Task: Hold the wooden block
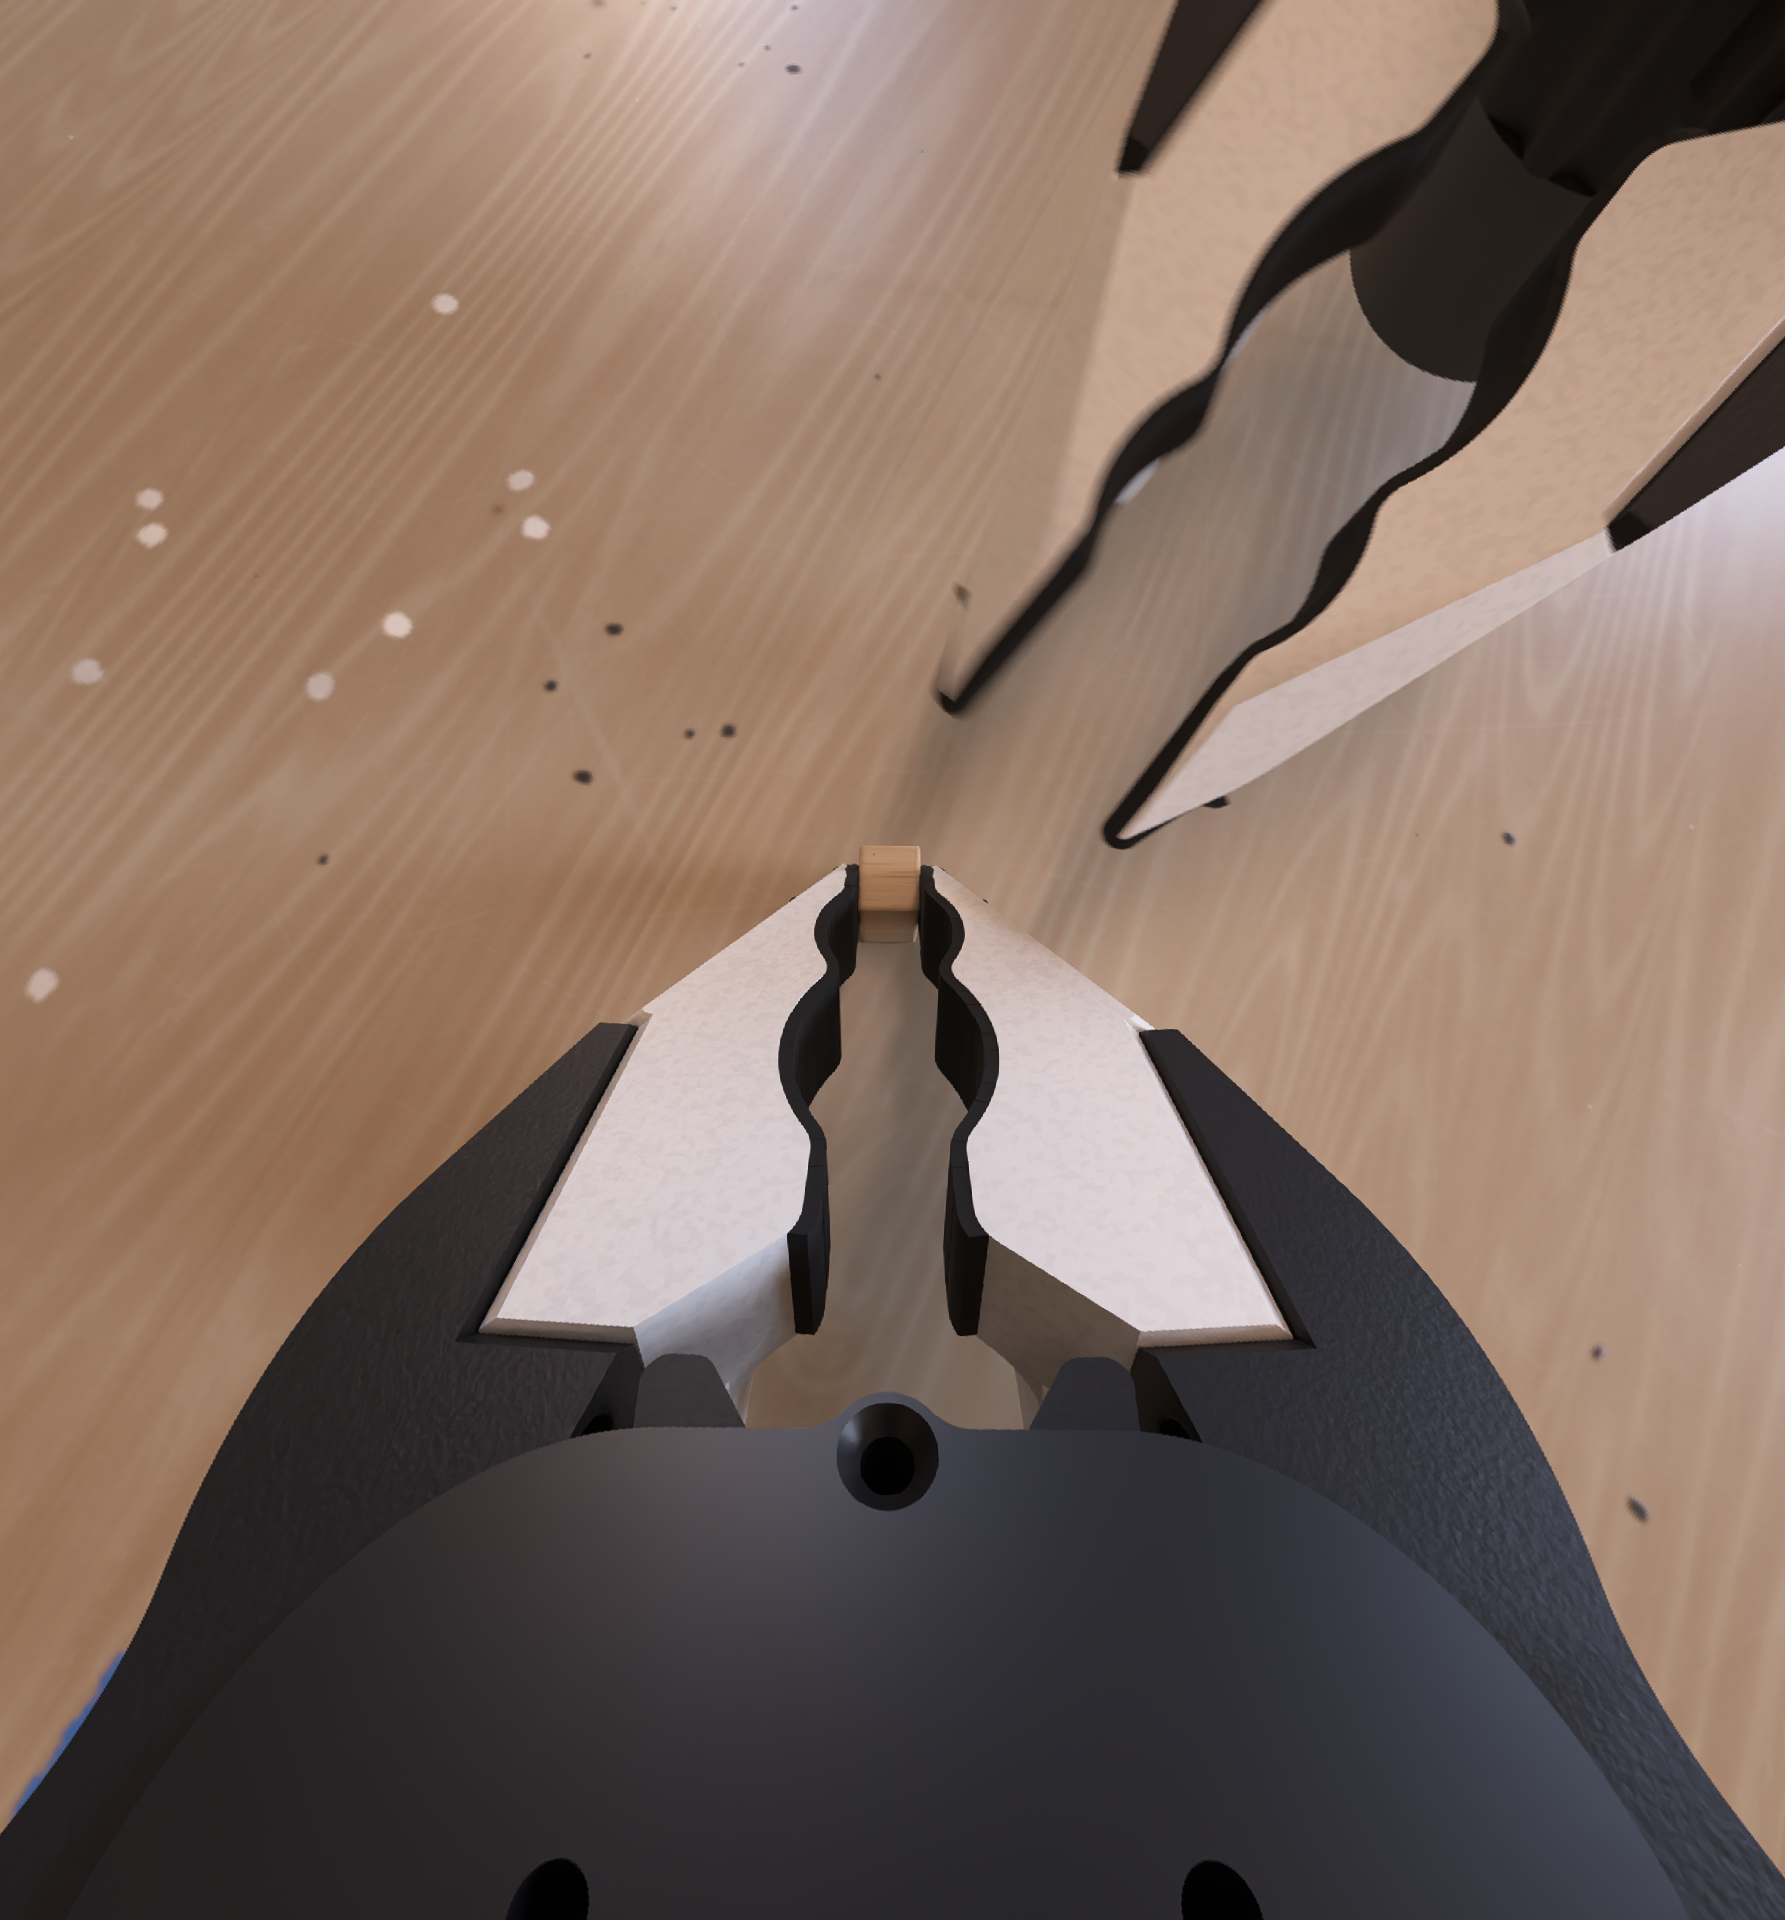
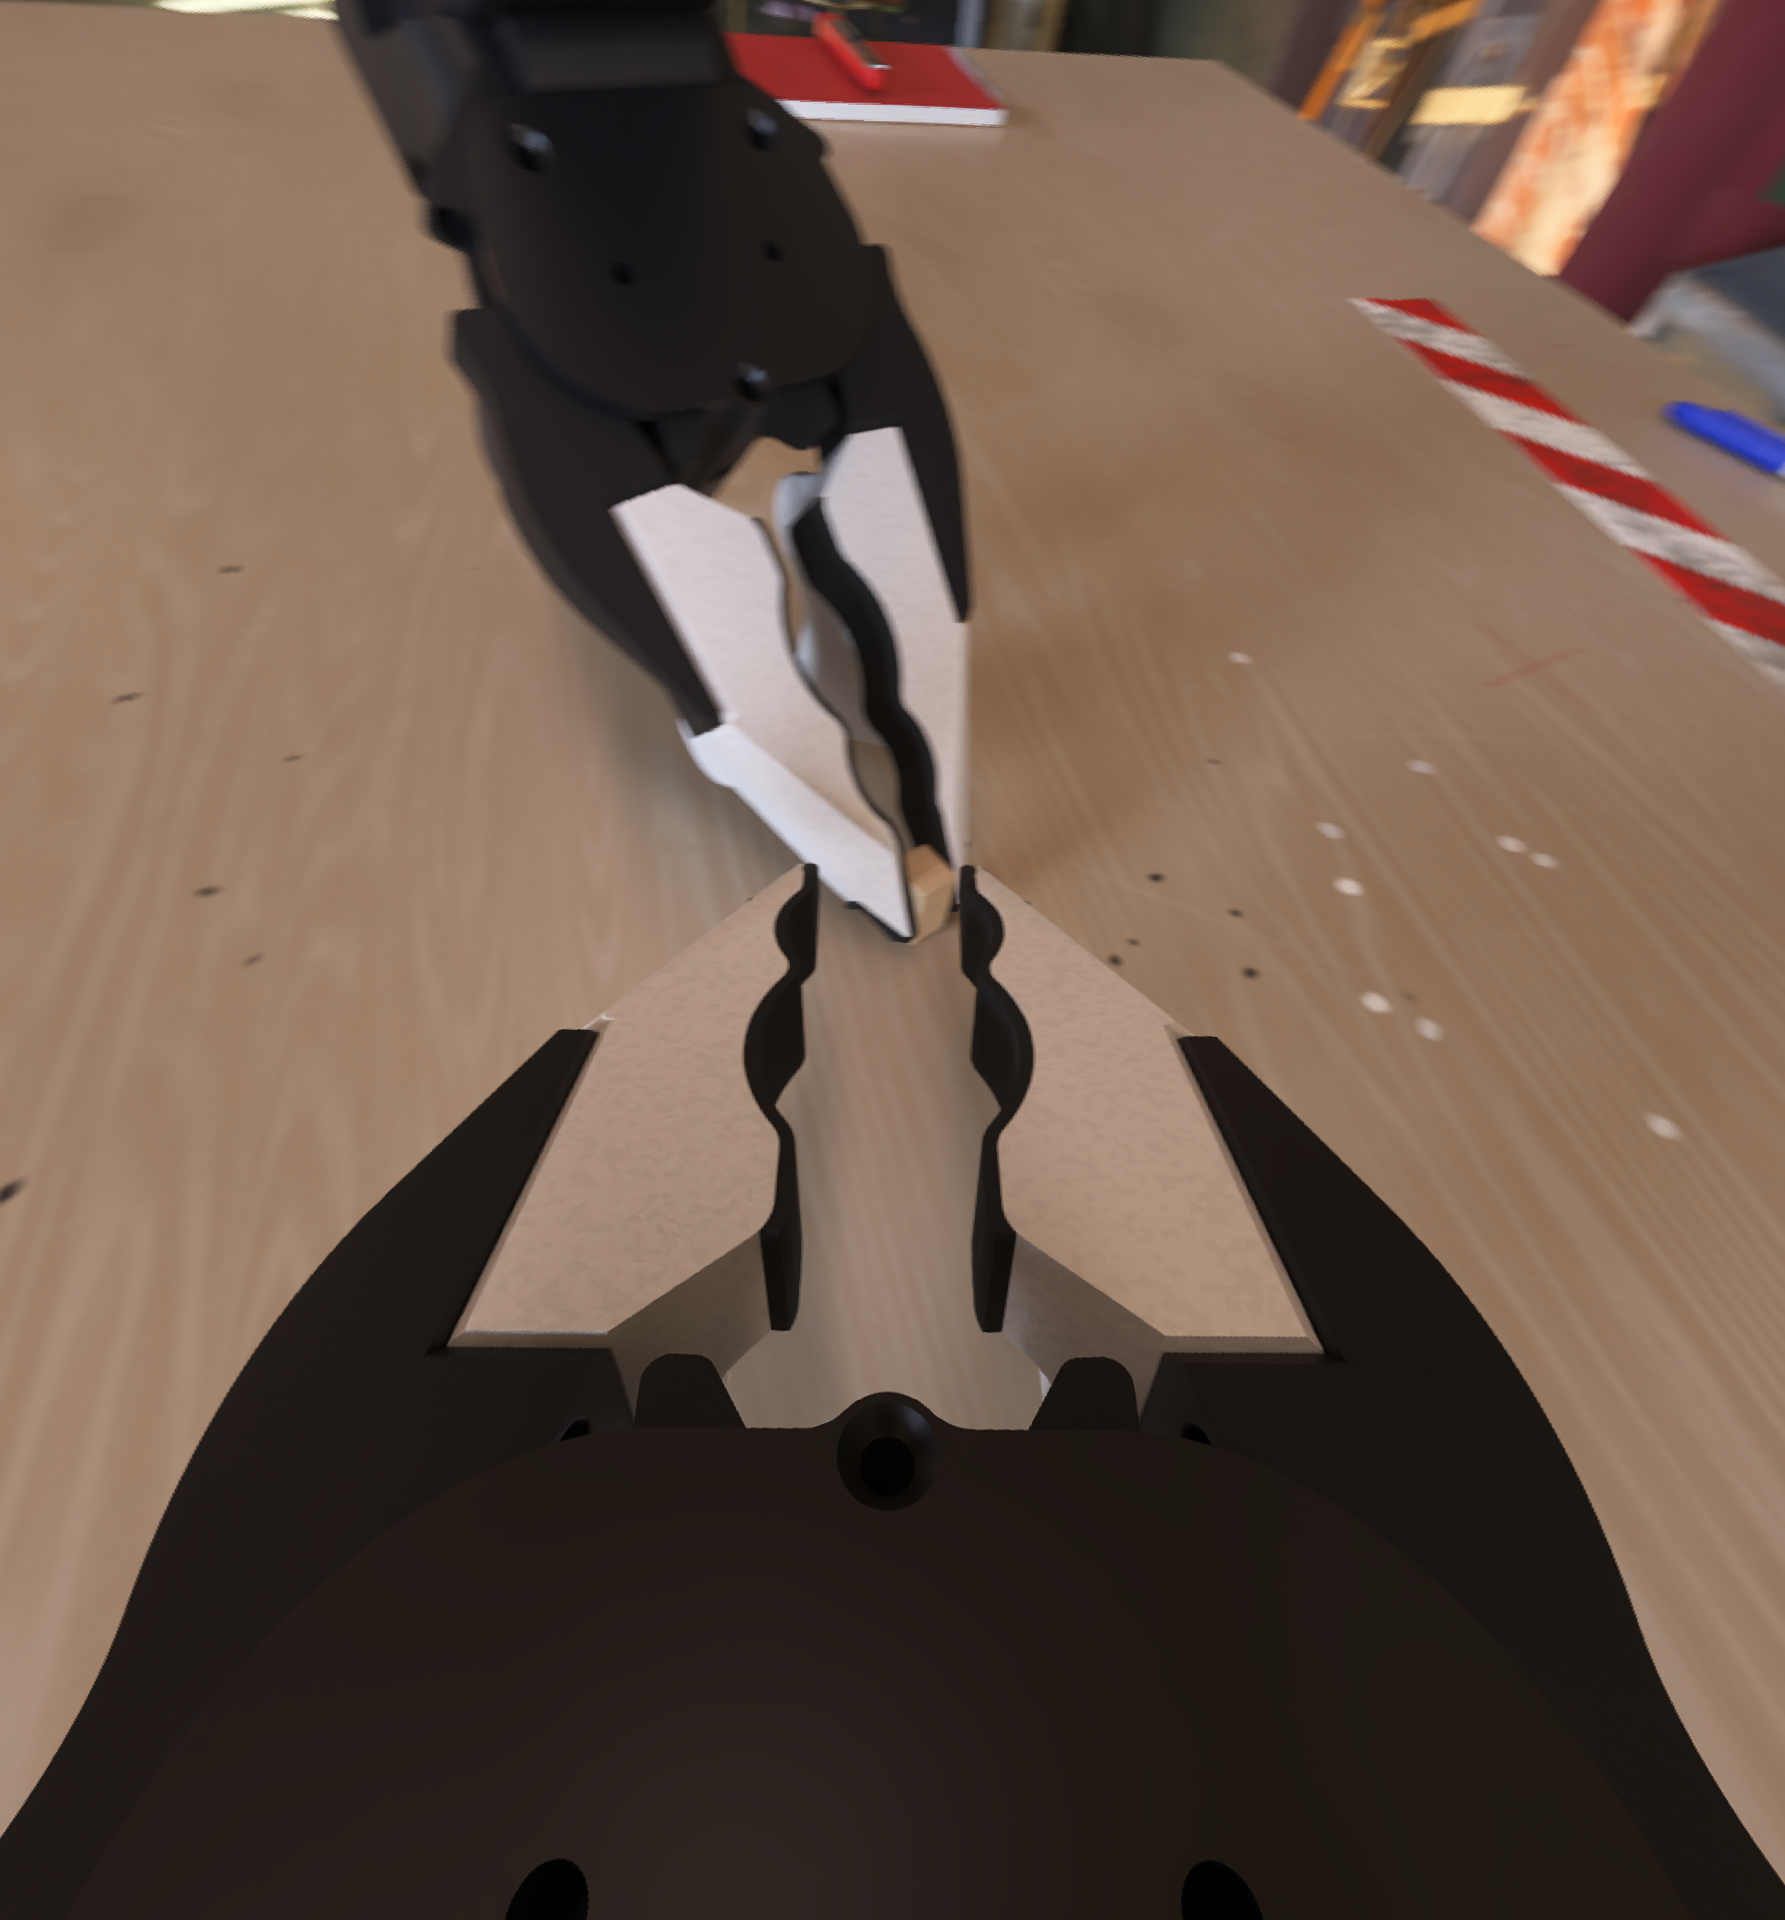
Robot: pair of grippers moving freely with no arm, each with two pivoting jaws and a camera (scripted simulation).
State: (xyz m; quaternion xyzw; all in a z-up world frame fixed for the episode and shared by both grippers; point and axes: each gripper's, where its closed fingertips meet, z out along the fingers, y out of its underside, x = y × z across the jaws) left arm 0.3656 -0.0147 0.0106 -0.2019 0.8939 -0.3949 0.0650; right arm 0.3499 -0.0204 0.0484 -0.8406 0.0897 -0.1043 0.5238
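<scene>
The wooden block (image 1: 888, 902) is a small pale cube pinched between the fingertips of my left gripper (image 1: 888, 883), which is shut on it low over the wooden table (image 1: 348, 416). My right gripper (image 1: 1039, 764) is open and empty, coming in from the upper right, its tips a short way from the block. In the right wrist view, my right gripper (image 2: 888, 878) is open with its tips just short of the block (image 2: 932, 881). The left gripper (image 2: 924, 902) angles down from above and holds the block. I cannot tell whether the block touches the table.
A red book (image 2: 888, 88) with a red pen on it lies at the table's far edge. Red-and-white striped tape (image 2: 1594, 488) and a blue marker (image 2: 1761, 442) lie at the right. Blurred clutter stands beyond the right edge.
</scene>
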